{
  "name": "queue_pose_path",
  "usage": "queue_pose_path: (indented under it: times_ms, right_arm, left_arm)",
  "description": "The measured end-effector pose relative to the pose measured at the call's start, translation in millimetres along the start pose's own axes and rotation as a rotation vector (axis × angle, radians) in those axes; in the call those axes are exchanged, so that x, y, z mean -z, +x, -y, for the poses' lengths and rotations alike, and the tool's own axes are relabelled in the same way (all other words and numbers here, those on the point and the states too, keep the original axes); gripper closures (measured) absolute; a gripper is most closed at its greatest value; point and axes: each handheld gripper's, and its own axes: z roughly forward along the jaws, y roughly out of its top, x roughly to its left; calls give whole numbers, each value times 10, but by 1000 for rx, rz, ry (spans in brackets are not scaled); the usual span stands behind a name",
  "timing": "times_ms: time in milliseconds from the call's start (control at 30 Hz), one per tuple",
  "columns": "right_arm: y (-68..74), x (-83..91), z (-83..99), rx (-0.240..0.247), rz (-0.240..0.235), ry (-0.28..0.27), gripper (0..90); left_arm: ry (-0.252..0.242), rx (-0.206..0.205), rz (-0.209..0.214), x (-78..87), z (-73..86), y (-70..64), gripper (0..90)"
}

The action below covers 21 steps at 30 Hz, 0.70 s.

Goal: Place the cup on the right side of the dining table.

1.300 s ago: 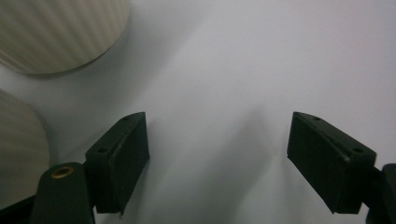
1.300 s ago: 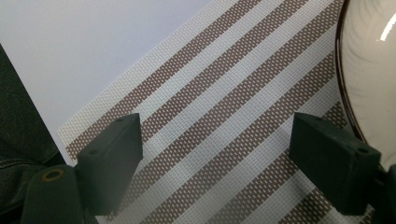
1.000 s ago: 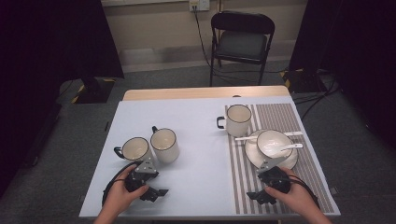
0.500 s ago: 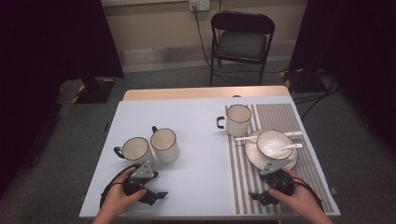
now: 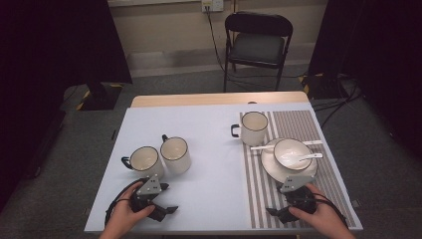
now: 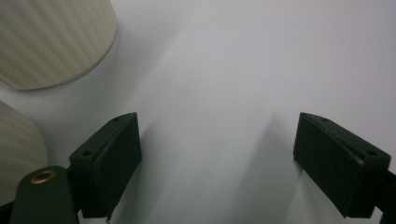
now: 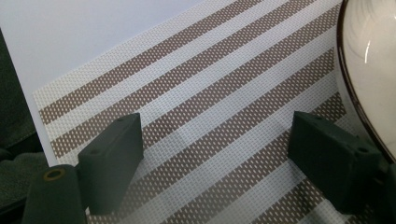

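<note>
From above, we see the left gripper (image 5: 149,191) near the table's (image 5: 214,149) front edge, just short of two mugs (image 5: 159,157) standing side by side. The right gripper (image 5: 293,191) rests over the striped mat (image 5: 298,124), close to the plate (image 5: 271,169) that carries a bowl (image 5: 292,153) and spoon (image 5: 308,157); a third mug (image 5: 254,128) stands farther back.

Along the left gripper (image 6: 217,154), our jaws stand wide apart over bare table (image 6: 243,70), holding nothing; the mugs (image 6: 51,42) sit at the upper left.

Along the right gripper (image 7: 215,149), the jaws are likewise spread and empty above the mat (image 7: 196,79). The rimmed curve at right is probably the plate (image 7: 369,60), just beside one jaw.
</note>
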Motion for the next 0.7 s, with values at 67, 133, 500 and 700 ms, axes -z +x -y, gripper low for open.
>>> queue_pose_path:
  times_ms: [67, 133, 500, 700]
  right_arm:
    - [-2, -1, 11, 20, 1, -6, 169]
    - [12, -6, 22, 32, 4, -10, 152]
    - [-3, -7, 71, 62, -14, -42, 135]
    - [-13, -5, 106, 73, -24, -65, 132]
  left_arm:
    - [-8, -2, 2, 0, 10, 2, 142]
    - [-12, -5, 2, 4, 20, 2, 139]
    - [-18, -4, 2, 0, 25, 1, 135]
    - [-19, -5, 2, -1, 26, 0, 134]
